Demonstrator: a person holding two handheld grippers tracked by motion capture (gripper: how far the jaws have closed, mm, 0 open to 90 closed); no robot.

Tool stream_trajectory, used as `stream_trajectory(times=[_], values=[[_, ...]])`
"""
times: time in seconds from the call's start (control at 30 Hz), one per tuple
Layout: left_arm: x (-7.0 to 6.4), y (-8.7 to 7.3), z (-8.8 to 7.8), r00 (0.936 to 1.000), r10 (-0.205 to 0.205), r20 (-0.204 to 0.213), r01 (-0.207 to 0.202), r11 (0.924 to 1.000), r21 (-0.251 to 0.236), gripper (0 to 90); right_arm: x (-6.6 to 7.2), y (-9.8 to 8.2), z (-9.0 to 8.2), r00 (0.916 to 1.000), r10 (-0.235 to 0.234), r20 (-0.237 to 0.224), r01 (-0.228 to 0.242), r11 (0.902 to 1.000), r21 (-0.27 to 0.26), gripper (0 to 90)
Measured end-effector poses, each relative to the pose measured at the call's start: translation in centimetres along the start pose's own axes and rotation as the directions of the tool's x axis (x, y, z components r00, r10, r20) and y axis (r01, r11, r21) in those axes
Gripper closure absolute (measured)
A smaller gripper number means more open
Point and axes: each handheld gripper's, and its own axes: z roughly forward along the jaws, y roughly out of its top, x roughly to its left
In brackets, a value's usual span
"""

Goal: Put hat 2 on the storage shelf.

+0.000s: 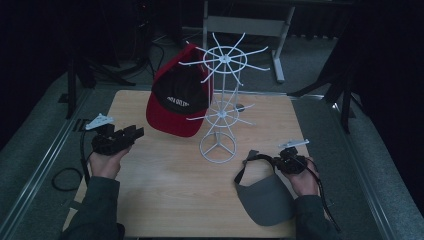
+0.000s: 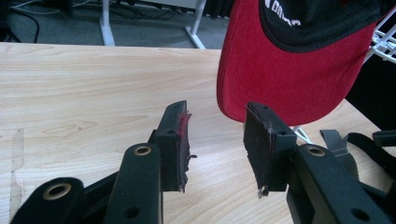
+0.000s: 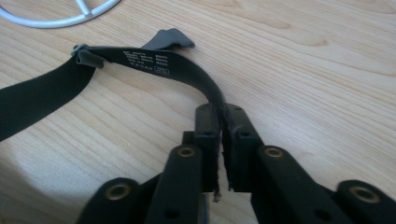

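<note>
My left gripper [image 2: 217, 147] hovers over the wooden table [image 2: 84, 88] with its jaws apart and nothing between them, pointing at the hanging red cap's brim [image 2: 285, 79].

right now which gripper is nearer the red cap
Left. The left gripper sits open just beside the red cap; the right gripper is across the table, clamped on the grey visor's strap.

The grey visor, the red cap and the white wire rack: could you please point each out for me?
grey visor [image 1: 265, 200], high view, on its brim.
red cap [image 1: 170, 120], high view, on its red brim.
white wire rack [image 1: 217, 148], high view, on its ring base.
</note>
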Motion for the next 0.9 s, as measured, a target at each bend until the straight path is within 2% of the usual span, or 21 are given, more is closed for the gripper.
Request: stream_trajectory(times=[0.13,0.53,0.73,0.9], values=[[0.0,0.0,0.0,1.0000,0.001,0.000,-0.001,1.0000,0.001,60.4,0.1,0.4,0.5,0.9999,-0.012,-0.005,0.012,0.9999,0.001,80.2],[0.2,-0.2,0.0,1.0000,-0.006,0.000,0.006,1.0000,0.000,60.2,0.7,2.7,1.7,0.9959,-0.080,-0.043,0.080,0.9967,-0.014,65.5],[0.2,-0.3,0.0,1.0000,-0.008,0.000,0.008,1.0000,-0.002,60.2,1.1,3.6,2.3,0.9896,-0.129,-0.064,0.129,0.9916,-0.005,57.1],[0.2,-0.3,-0.1,1.0000,-0.009,0.001,0.009,1.0000,-0.003,60.1,1.5,4.0,3.3,0.9797,-0.190,-0.065,0.192,0.9805,0.040,50.9]])
